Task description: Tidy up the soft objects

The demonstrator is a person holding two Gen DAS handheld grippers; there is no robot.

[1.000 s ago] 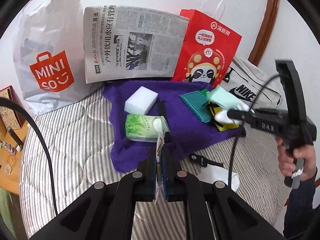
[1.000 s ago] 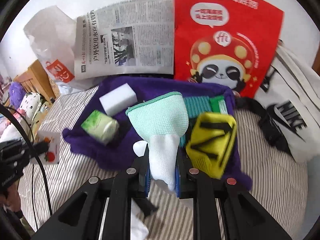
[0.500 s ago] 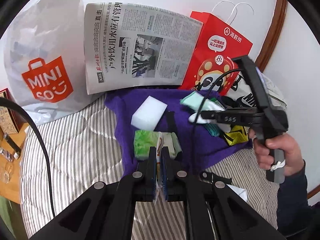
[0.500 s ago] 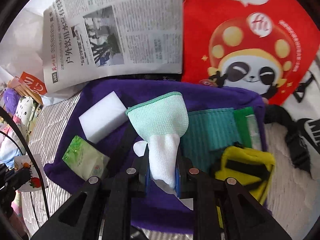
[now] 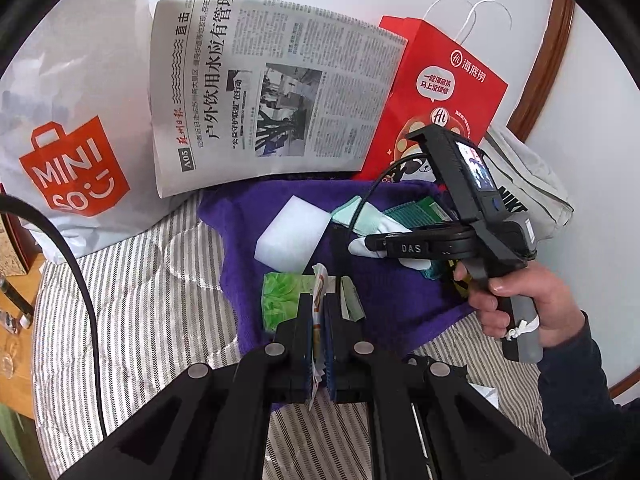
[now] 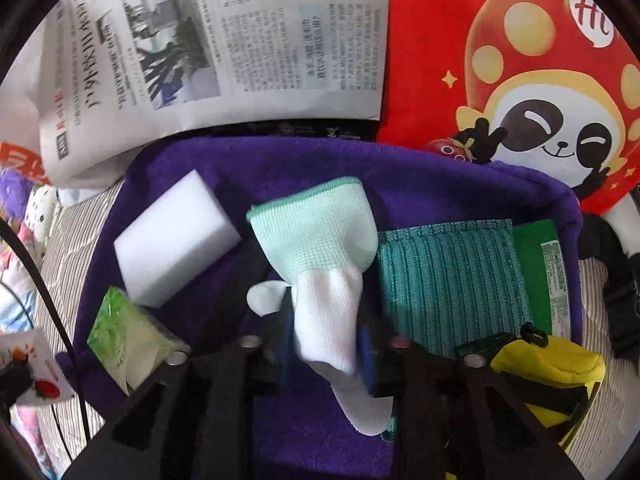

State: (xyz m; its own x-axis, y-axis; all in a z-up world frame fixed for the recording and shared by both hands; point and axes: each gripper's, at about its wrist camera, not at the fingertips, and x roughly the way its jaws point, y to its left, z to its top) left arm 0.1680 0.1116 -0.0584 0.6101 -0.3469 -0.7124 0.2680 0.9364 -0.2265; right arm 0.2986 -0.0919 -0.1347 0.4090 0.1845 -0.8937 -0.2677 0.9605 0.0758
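Note:
A purple towel [image 6: 400,168] lies on the striped bed. On it sit a white sponge block [image 6: 176,236], a green tissue pack [image 6: 128,336], a teal ribbed cloth [image 6: 452,276] and a yellow pouch [image 6: 552,372]. My right gripper [image 6: 326,340] is shut on a white and mint glove [image 6: 320,240], low over the towel's middle; it also shows in the left wrist view [image 5: 376,240]. My left gripper [image 5: 319,312] is shut on a thin white and orange packet [image 5: 319,284] just in front of the tissue pack [image 5: 284,296].
A newspaper [image 5: 272,92], a red panda paper bag [image 5: 440,92] and a white Miniso bag [image 5: 68,120] stand against the wall behind the towel. A white Nike bag [image 5: 524,184] lies at the right. A wooden stand [image 5: 16,280] is at the left edge.
The right gripper has moved forward and down over the towel with the glove. The left gripper has edged closer to the tissue pack, still holding the packet.

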